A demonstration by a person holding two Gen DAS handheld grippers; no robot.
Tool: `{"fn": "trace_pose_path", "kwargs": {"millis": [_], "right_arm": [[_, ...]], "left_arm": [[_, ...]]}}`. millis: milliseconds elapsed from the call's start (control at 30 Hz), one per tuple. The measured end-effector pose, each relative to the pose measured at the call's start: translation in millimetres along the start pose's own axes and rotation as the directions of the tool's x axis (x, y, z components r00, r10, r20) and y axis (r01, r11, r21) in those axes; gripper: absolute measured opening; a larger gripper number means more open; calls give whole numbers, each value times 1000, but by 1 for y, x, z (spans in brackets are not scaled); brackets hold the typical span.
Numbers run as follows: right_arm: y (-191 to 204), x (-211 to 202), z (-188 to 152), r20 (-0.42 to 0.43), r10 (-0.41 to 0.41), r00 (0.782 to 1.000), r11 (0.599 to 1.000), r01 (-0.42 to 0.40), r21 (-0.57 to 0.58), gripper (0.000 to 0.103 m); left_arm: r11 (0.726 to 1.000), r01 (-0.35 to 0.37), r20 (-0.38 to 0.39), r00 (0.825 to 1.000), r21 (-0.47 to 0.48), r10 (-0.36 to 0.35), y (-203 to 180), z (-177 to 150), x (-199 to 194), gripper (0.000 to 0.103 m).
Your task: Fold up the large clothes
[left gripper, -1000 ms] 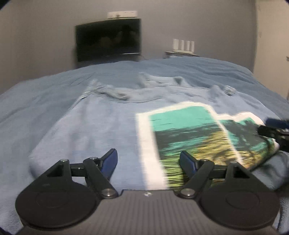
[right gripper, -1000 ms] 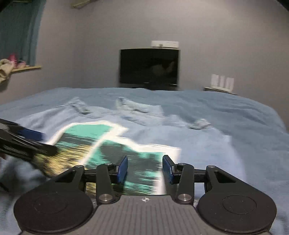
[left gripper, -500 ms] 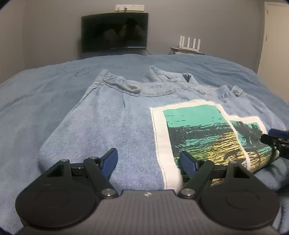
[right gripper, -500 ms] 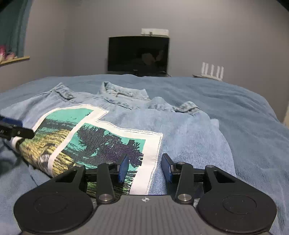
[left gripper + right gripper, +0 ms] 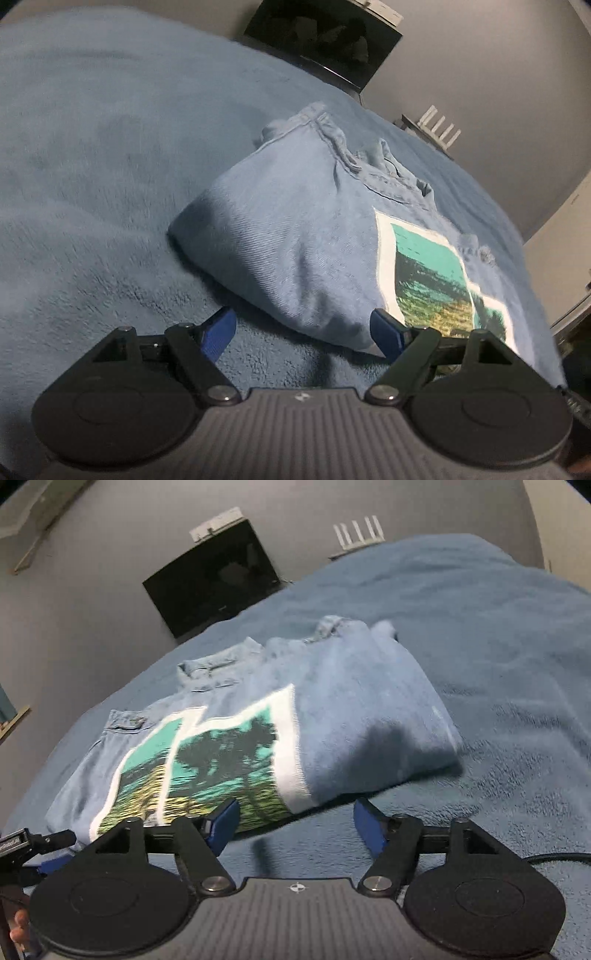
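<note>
The folded denim garment (image 5: 295, 236) with its printed patch (image 5: 207, 760) is lying on the blue blanket (image 5: 92, 184) — near edge just ahead of both grippers. The left gripper (image 5: 303, 328) is widening its jaws, nothing pinched; the right gripper (image 5: 293, 823) is also opening over the garment's hem — pads touching nothing.

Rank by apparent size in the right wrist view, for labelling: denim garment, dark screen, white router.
1. denim garment
2. dark screen
3. white router
The screen and router sit farther back, so true sizes are unsure.
</note>
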State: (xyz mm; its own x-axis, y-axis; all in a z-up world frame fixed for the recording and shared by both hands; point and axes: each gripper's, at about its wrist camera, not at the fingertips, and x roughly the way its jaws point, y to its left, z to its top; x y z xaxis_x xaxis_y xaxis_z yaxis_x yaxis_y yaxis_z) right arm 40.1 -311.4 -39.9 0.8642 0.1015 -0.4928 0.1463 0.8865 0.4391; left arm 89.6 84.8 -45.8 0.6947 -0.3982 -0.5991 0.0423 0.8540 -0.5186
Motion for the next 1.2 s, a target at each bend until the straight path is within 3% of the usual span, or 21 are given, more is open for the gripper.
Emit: {"fn": "trace_pose_path", "kwargs": {"millis": [167, 367, 500, 567, 600, 733, 833, 900, 967, 1033, 1100, 1133, 1200], "right_arm": [[-23, 14, 2, 9, 89, 996, 985, -90, 146, 82], [-40, 25, 12, 120, 160, 980, 954, -185, 238, 83], [-38, 22, 8, 139, 136, 981, 940, -172, 295, 81], [-36, 23, 3, 41, 97, 994, 939, -105, 328, 69], [-38, 26, 0, -13, 87, 996, 926, -76, 369, 70], [-44, 39, 5, -55, 149, 987, 899, -112, 424, 83], [-39, 53, 12, -47, 135, 990, 922, -108, 371, 87], [-33, 52, 14, 3, 98, 995, 940, -94, 329, 81], [-44, 45, 14, 54, 91, 994, 920, -104, 377, 76], [-56, 46, 12, 82, 106, 991, 885, -132, 448, 74], [-59, 49, 11, 103, 102, 989, 873, -139, 468, 74], [-58, 51, 11, 119, 93, 989, 871, -139, 472, 74], [-56, 54, 9, 151, 82, 985, 856, -147, 495, 74]], "left_arm": [[994, 80, 43, 996, -72, -77, 17, 6, 11, 88], [967, 167, 116, 982, -193, -146, 37, 12, 31, 92], [952, 173, 146, 979, -253, -139, 36, 15, 27, 91], [961, 145, 98, 987, -237, -125, 33, 15, 25, 82], [966, 122, 62, 992, -229, -110, 32, 14, 26, 76], [978, 106, -9, 994, -180, -109, 21, 15, 30, 76], [979, 110, 16, 994, -169, -109, 19, 14, 40, 76], [972, 133, 55, 991, -193, -124, 26, 14, 40, 76], [951, 165, 86, 985, -262, -148, 37, 17, 39, 76], [920, 197, 125, 979, -337, -164, 50, 18, 39, 73], [901, 209, 149, 975, -379, -163, 57, 17, 40, 59], [897, 210, 152, 975, -389, -163, 59, 17, 41, 56], [914, 188, 151, 978, -359, -142, 56, 18, 39, 42]]}}
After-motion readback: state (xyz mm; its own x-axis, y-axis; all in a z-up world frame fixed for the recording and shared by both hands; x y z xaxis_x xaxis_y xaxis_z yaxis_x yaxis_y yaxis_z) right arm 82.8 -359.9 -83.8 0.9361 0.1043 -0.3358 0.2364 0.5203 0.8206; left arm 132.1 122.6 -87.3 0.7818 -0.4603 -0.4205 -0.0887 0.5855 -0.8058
